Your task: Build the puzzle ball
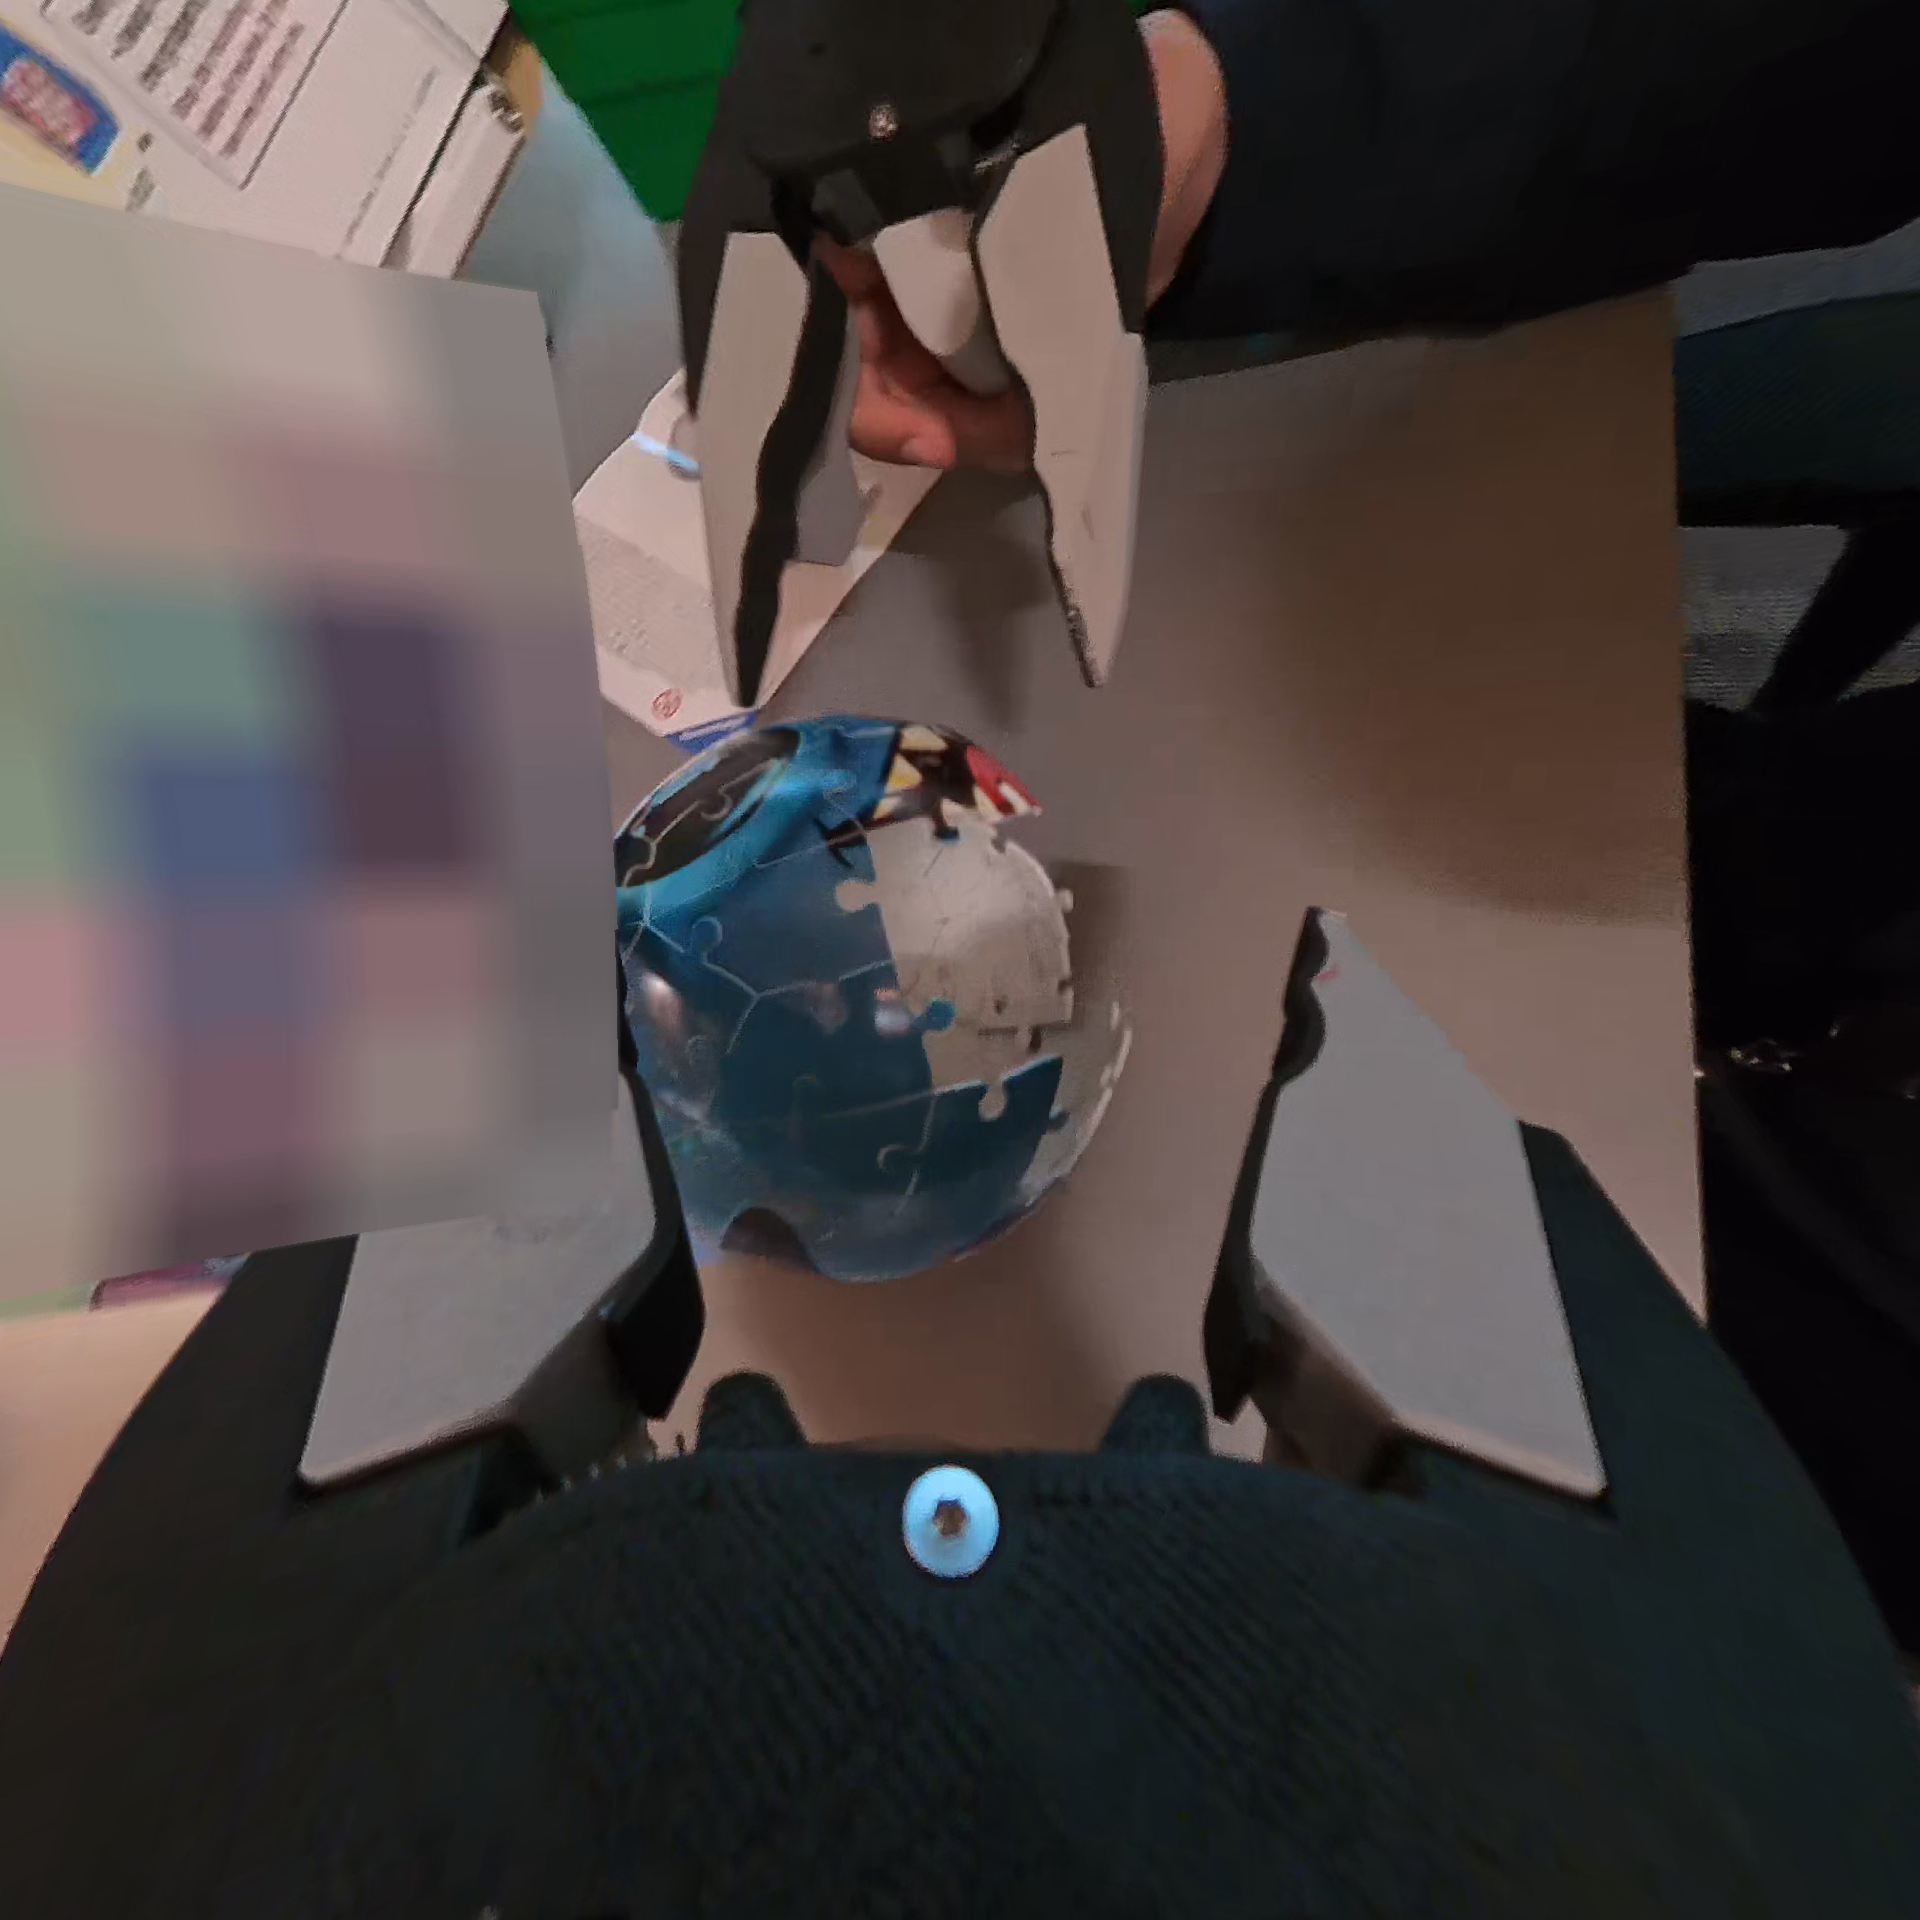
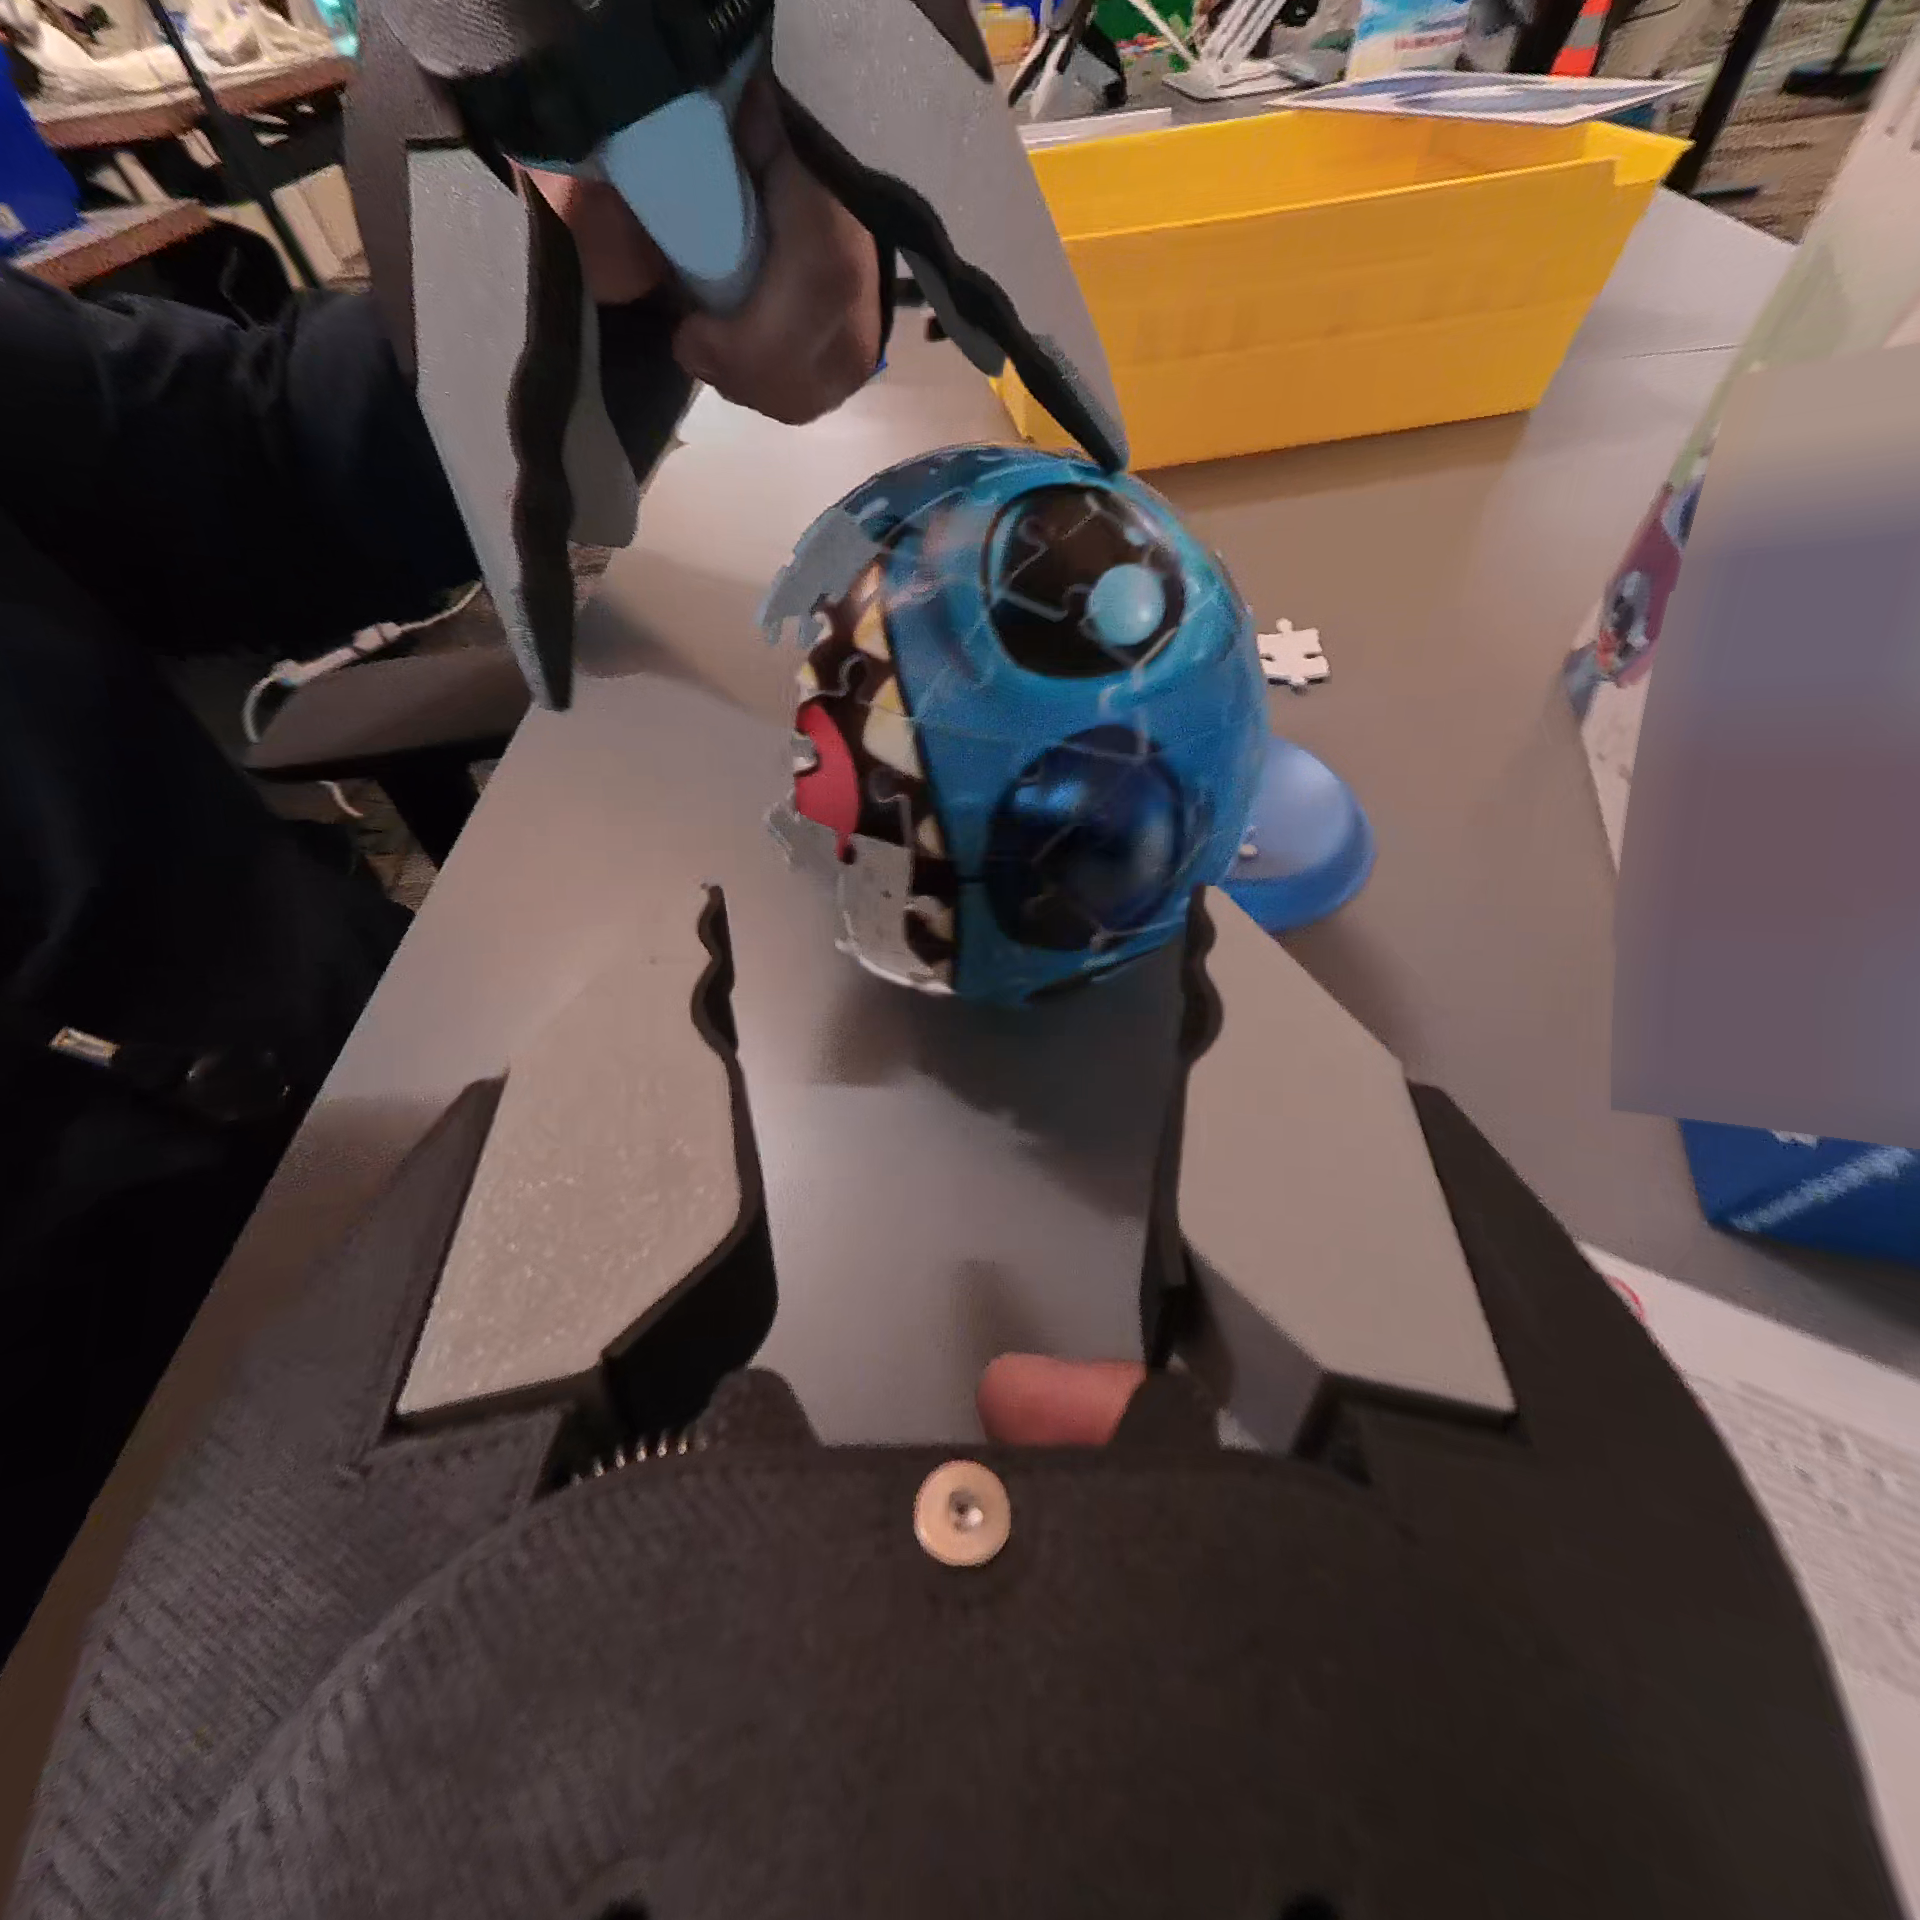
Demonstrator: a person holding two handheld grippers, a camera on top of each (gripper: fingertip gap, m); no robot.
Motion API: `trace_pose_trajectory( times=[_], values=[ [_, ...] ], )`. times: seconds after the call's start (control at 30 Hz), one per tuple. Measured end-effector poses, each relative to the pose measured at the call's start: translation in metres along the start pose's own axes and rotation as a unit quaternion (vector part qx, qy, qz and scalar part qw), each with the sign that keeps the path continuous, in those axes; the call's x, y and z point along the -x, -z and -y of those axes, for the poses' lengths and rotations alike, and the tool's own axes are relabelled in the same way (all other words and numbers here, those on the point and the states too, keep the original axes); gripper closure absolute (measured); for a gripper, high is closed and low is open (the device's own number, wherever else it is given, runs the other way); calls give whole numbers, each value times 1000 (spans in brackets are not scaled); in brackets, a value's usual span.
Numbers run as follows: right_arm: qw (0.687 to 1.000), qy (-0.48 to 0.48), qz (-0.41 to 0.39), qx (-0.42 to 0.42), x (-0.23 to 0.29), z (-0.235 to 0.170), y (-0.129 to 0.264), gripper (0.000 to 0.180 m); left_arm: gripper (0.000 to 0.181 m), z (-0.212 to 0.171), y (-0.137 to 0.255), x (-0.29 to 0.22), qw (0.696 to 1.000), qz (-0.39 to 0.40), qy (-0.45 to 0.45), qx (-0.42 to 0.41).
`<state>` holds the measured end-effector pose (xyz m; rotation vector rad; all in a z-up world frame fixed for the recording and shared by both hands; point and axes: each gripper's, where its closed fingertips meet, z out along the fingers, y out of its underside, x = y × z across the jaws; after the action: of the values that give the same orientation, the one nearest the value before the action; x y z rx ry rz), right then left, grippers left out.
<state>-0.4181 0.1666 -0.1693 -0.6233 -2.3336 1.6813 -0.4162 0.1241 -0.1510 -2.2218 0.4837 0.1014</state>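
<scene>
The puzzle ball (image 1: 790, 997) is a partly built blue sphere with a black eye and a toothed mouth. It rests on the grey table (image 1: 1403, 623), and an open gap shows its white inside. My left gripper (image 1: 966, 977) is open around it, with the ball close against the left finger. In the right wrist view, one left fingertip (image 2: 1107, 452) sits at the top of the ball (image 2: 1081, 717). My right gripper (image 2: 954, 904) is open and empty, just short of the ball. It also shows in the left wrist view (image 1: 914, 686), beyond the ball.
A yellow bin (image 2: 1351, 281) stands behind the ball. A loose white puzzle piece (image 2: 1291, 655) and a blue stand (image 2: 1309, 842) lie to its right. A blue box (image 2: 1808, 1195) and printed sheets (image 2: 1829, 1507) are at the right. The table edge runs along the left. Some 7 centimeters of space lies between my two pairs of fingers. The loose white puzzle piece (image 2: 1291, 655) is about equally far from each gripper, around 20 centimeters.
</scene>
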Motion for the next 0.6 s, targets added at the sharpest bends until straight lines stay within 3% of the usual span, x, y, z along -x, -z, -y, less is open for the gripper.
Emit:
trace_pose_trajectory(
  times=[0.2, 0.3, 0.6],
  values=[
    [998, 9, -31, -59, 0, 37, 32, 97, 55, 22, -16, -16, 998, -67, -10, -12],
    [993, 6, -101, -53, -18, 48, 25, 106, 55, 27, -17, -23, 997, -78, -11, -28],
    [999, -17, -36, 8, 0, 35, -24, 97, 67, 29, 4, -49, 992, -98, 7, -80]
  ],
)
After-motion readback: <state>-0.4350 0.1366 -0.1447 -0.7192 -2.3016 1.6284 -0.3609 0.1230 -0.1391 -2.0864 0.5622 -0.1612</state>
